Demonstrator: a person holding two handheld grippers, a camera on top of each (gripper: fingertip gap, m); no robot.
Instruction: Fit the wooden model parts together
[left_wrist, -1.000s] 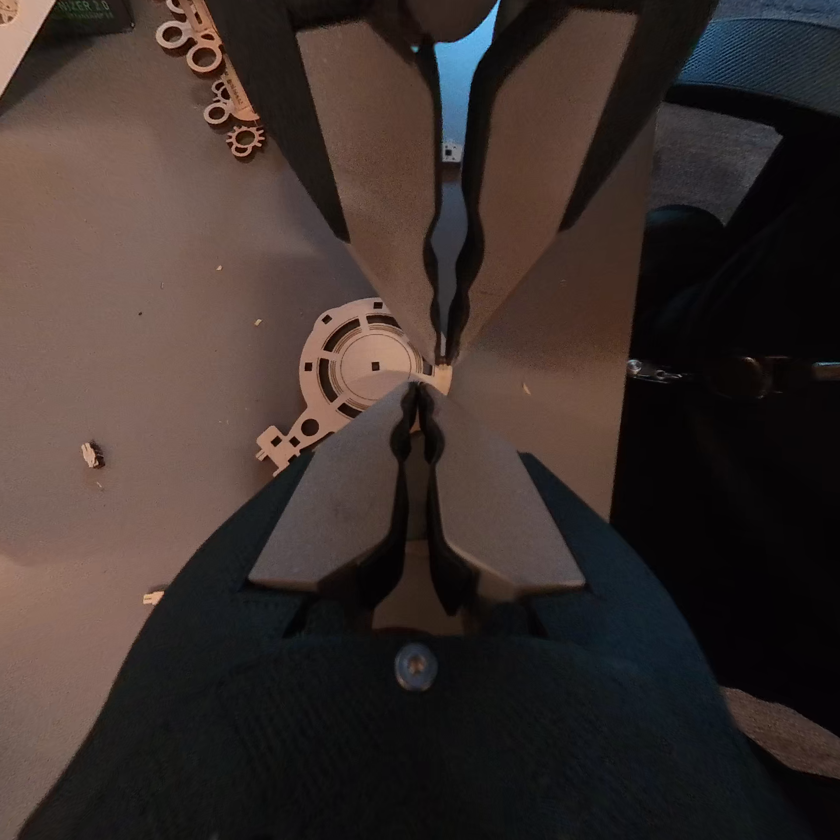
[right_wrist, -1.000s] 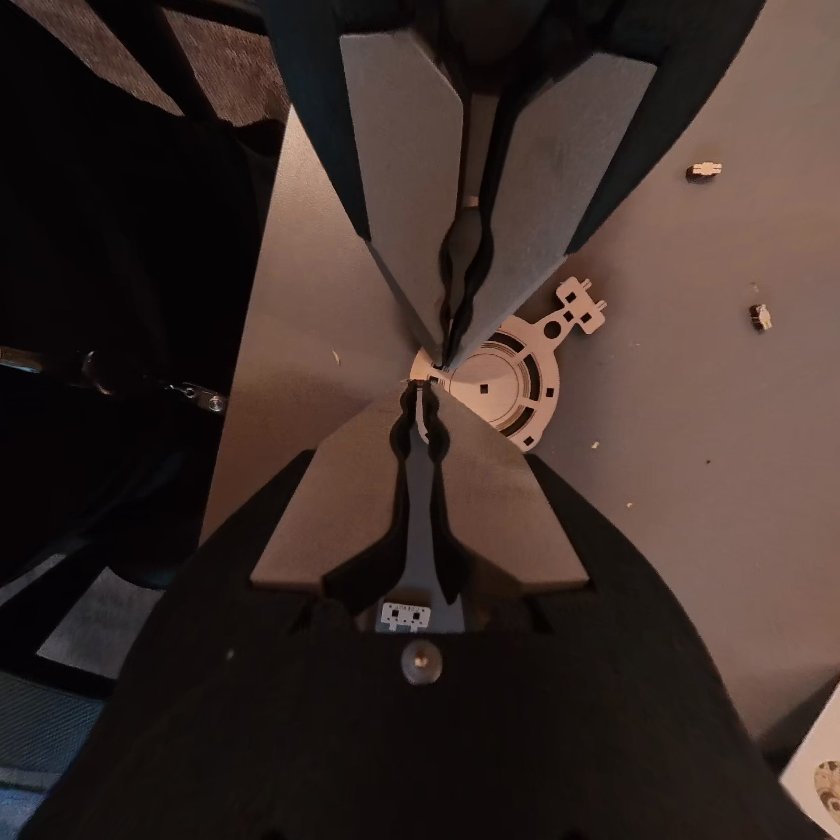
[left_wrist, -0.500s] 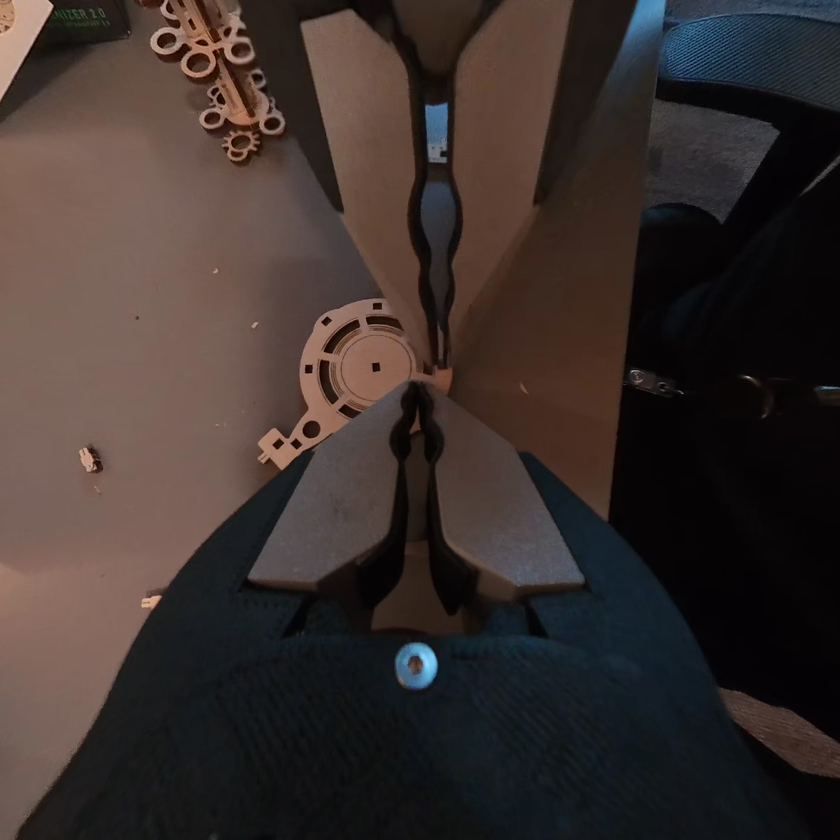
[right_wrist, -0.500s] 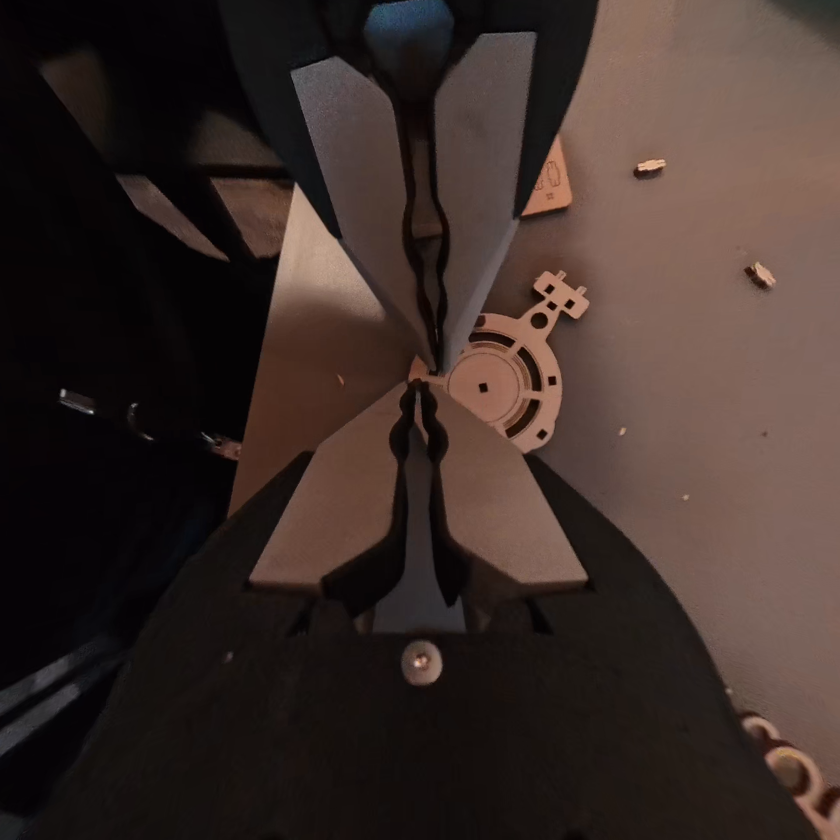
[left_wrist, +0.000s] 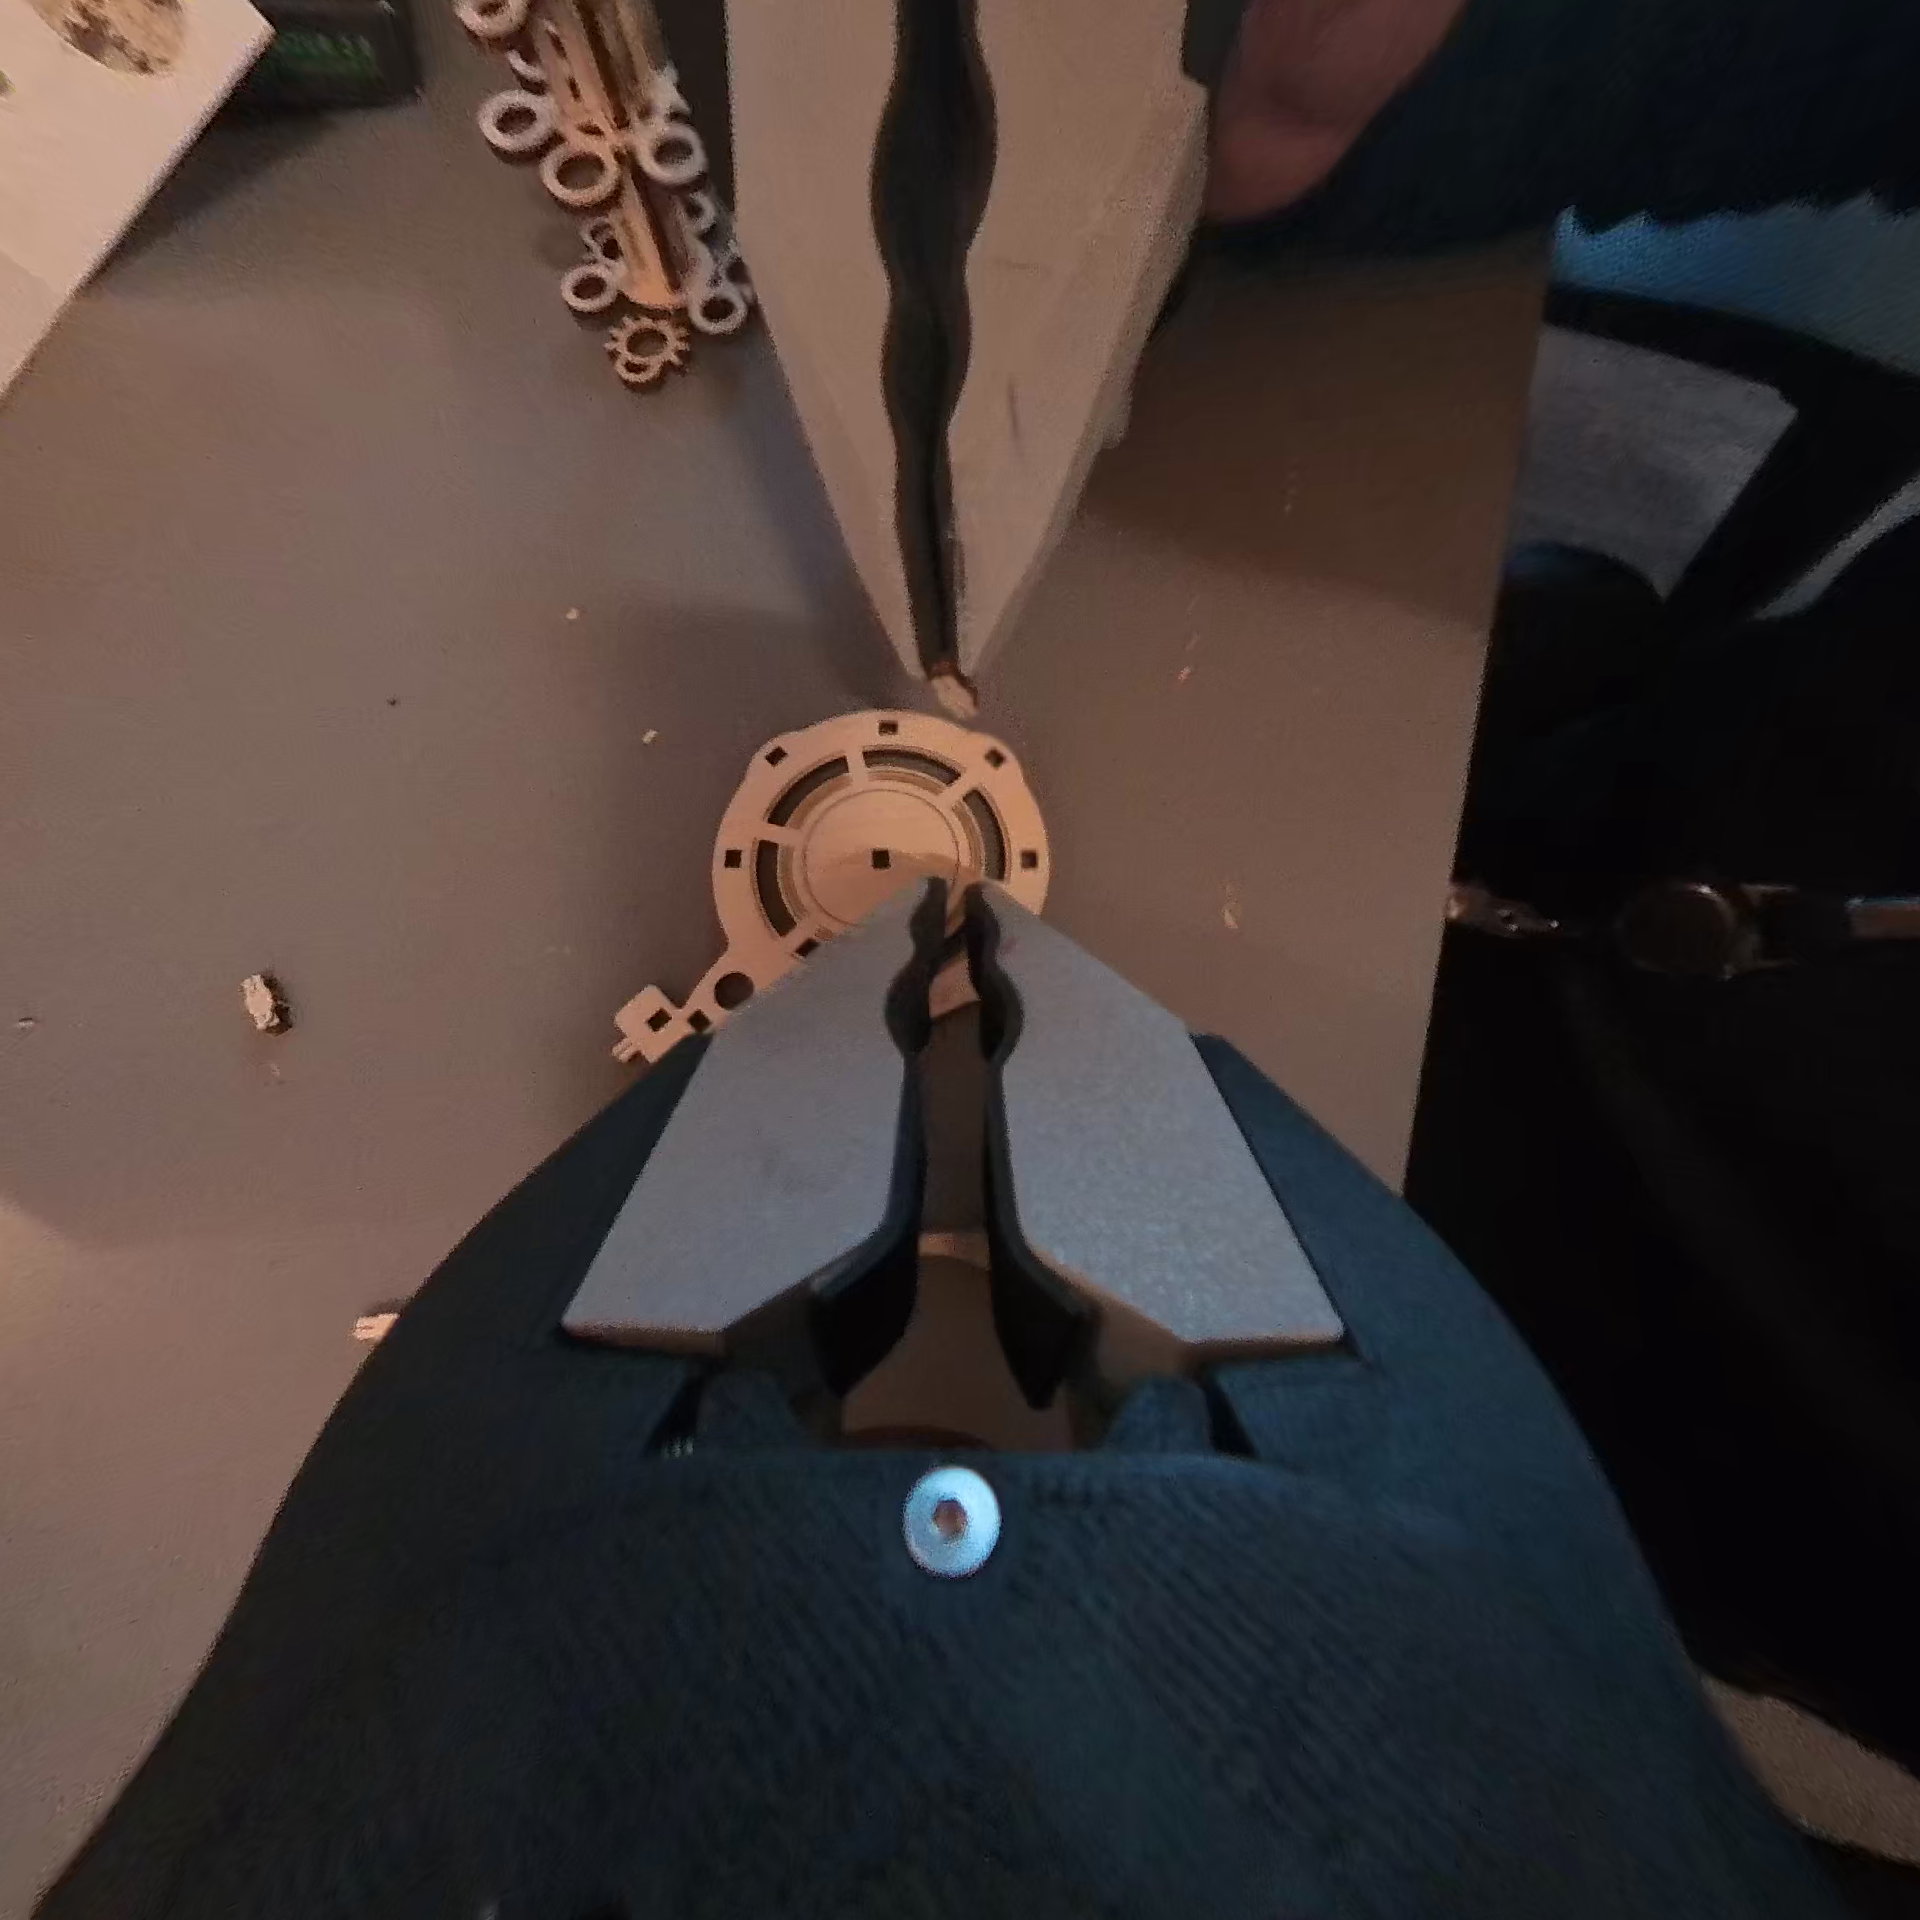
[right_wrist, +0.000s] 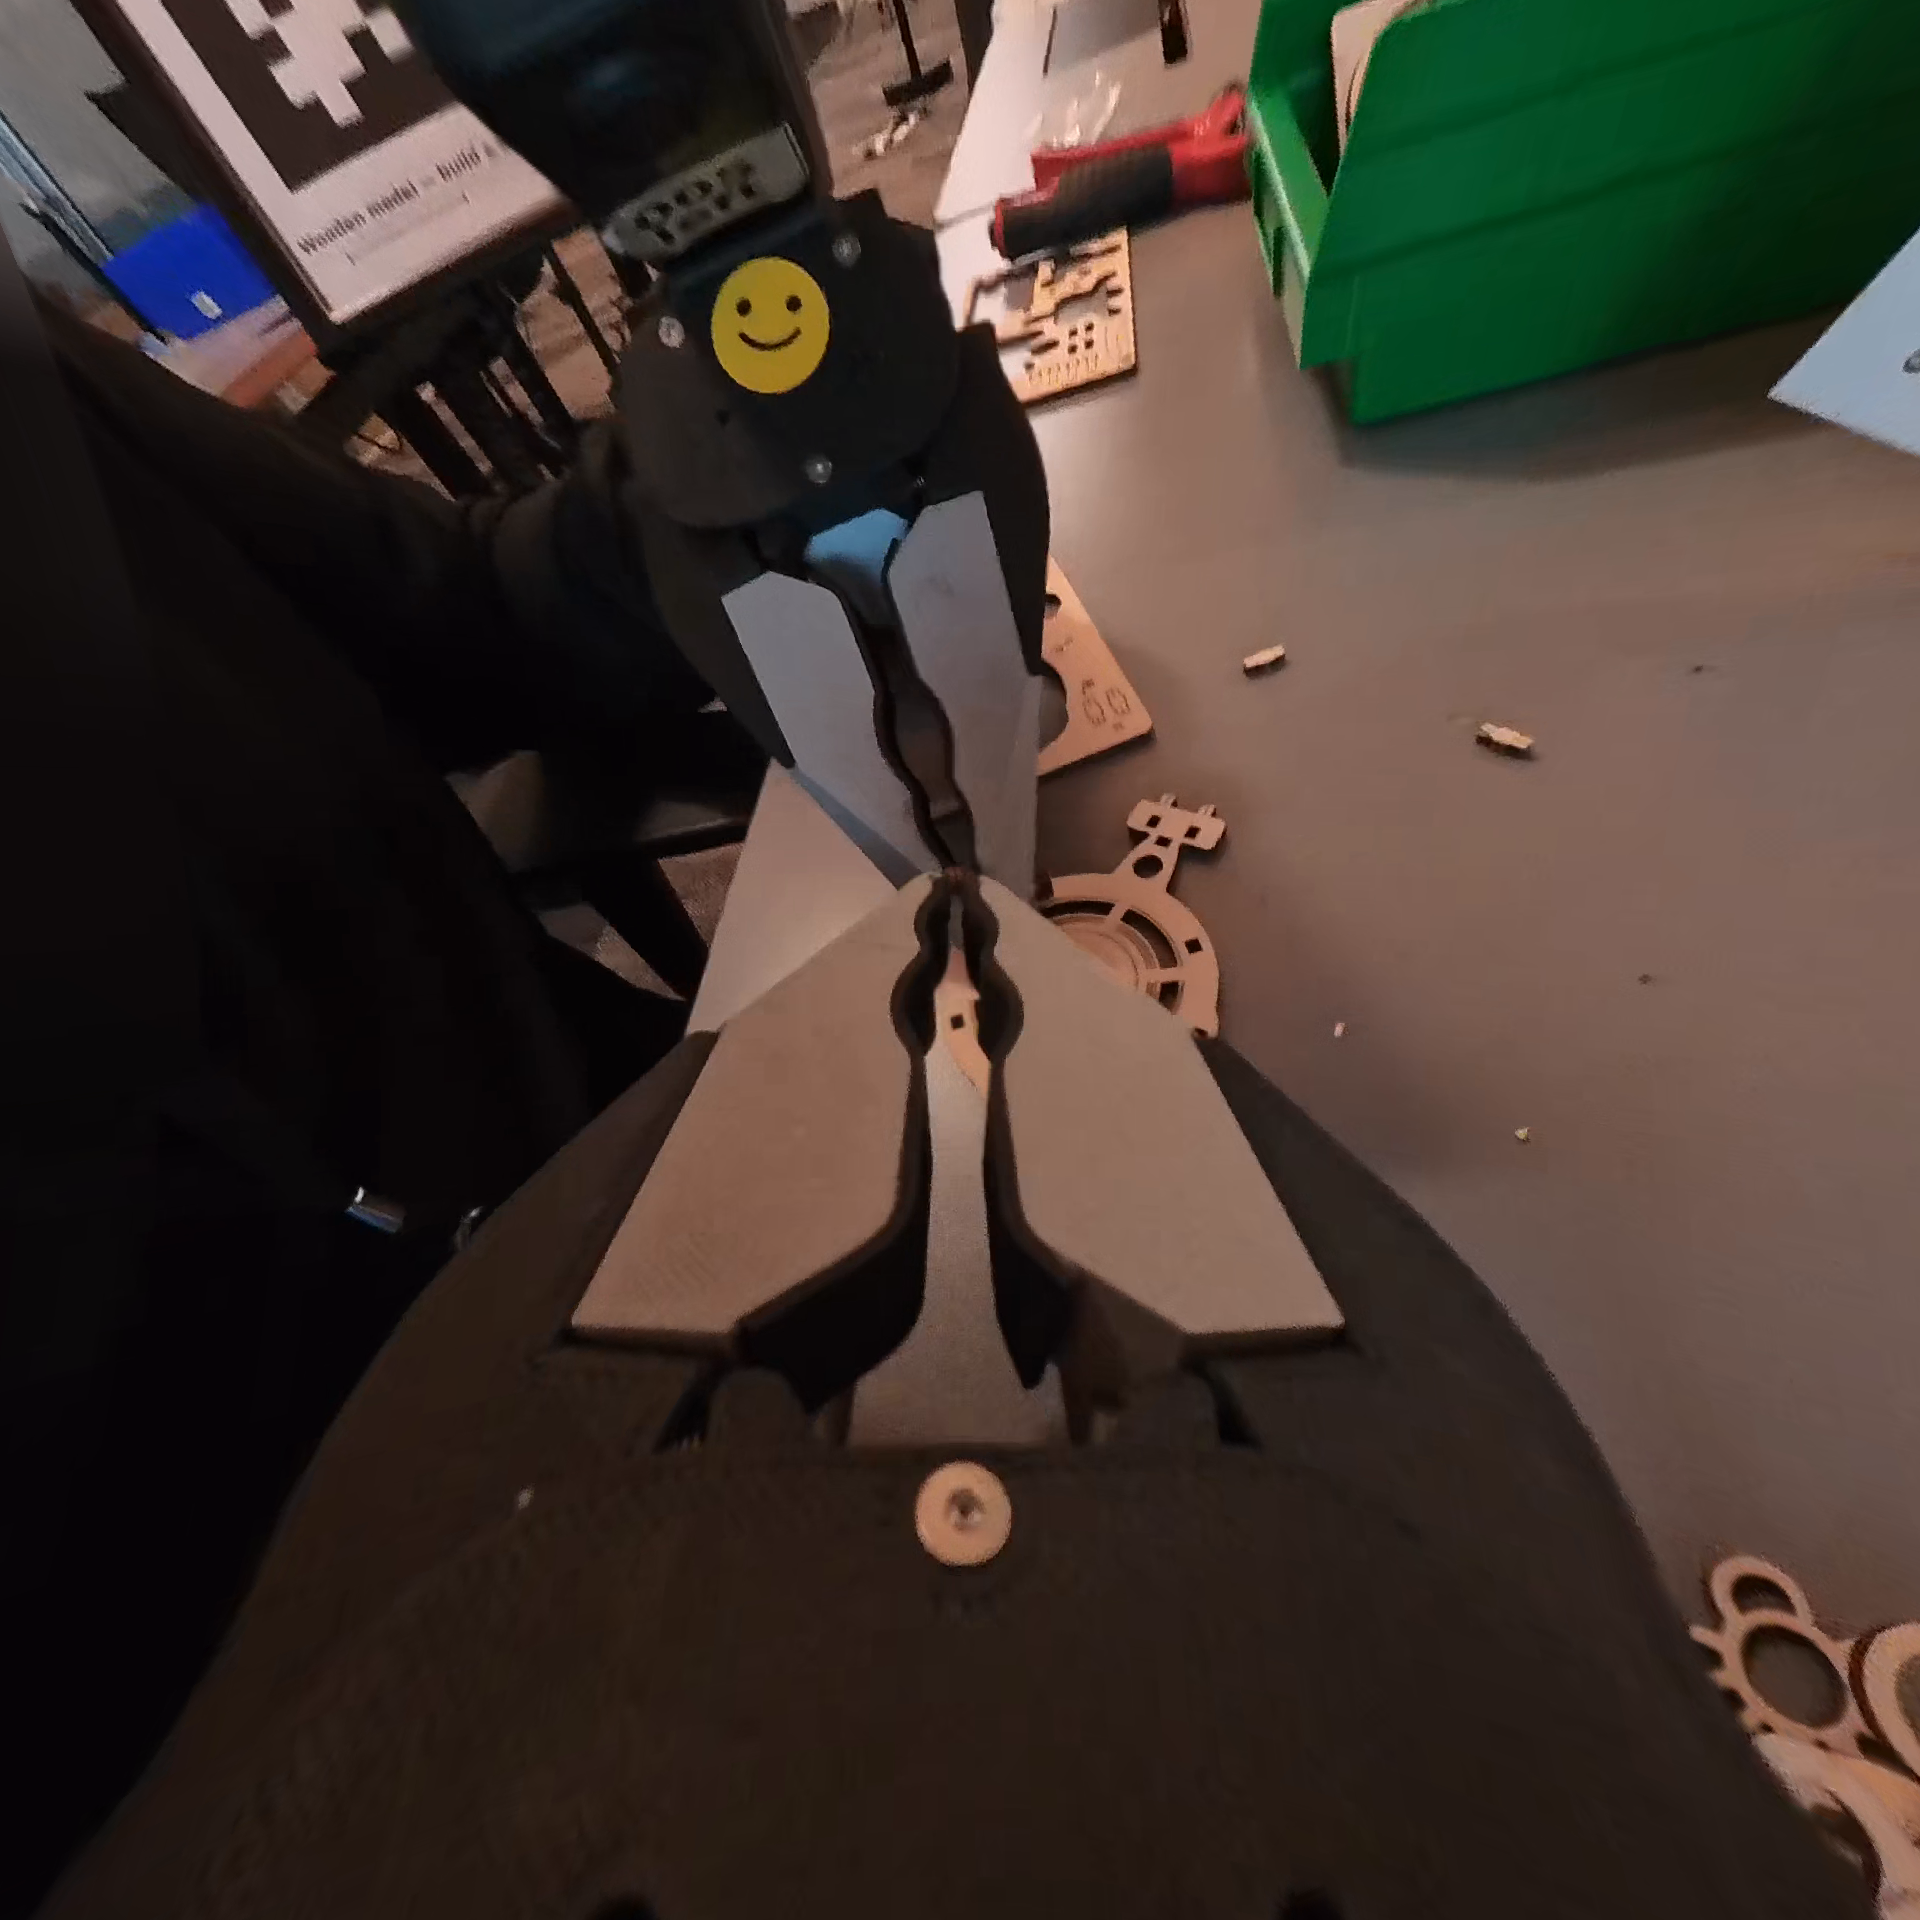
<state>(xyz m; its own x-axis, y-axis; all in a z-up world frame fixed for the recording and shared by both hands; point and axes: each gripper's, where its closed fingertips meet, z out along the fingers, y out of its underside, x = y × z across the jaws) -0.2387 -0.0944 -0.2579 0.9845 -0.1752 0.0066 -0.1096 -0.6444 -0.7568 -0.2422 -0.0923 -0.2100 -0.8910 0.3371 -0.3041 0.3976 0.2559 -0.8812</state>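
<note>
Matt, finely grained grey plastic on the fingers (left_wrist: 790, 1174), set in a dark layer-ribbed printed body with one bright metal screw (left_wrist: 952, 1523). Pale laser-cut plywood for the round disc part (left_wrist: 790, 821) and the stack of ring pieces (left_wrist: 623, 197), dull and smooth-faced, resting on a smooth matt grey bench (left_wrist: 312, 675). Glossy green plastic on the bin (right_wrist: 1558, 208).
</note>
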